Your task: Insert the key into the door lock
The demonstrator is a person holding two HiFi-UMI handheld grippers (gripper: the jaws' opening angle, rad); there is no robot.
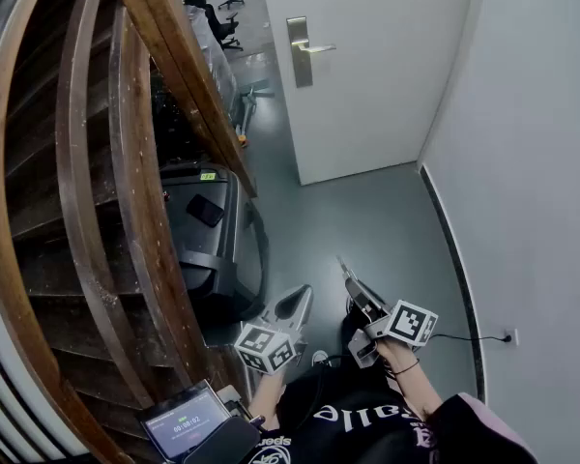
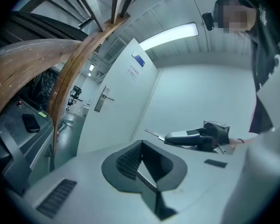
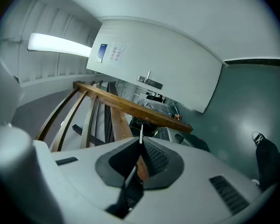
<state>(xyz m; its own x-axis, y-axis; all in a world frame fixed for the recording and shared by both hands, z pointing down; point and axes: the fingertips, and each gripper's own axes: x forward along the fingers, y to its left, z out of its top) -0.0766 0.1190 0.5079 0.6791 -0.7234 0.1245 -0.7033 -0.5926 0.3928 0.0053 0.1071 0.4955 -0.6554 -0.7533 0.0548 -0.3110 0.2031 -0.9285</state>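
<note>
The white door point(image 1: 367, 75) stands ahead with its metal handle and lock plate point(image 1: 300, 51); the plate also shows in the left gripper view point(image 2: 101, 98) and in the right gripper view point(image 3: 149, 81). My right gripper point(image 1: 351, 280) is shut on a thin metal key point(image 3: 141, 133) whose blade sticks out past the jaws toward the door. The key point(image 2: 154, 133) and right gripper point(image 2: 191, 136) also appear in the left gripper view. My left gripper point(image 1: 300, 300) hangs beside it, its jaws point(image 2: 141, 146) shut with nothing between them. Both are well short of the door.
A curved wooden stair railing point(image 1: 145, 162) fills the left. Under it stands a dark machine point(image 1: 217, 249) with a phone point(image 1: 205, 209) on top. A white wall point(image 1: 541, 162) closes the right side, with a socket and cable point(image 1: 507, 336). A small screen device point(image 1: 184, 420) sits bottom left.
</note>
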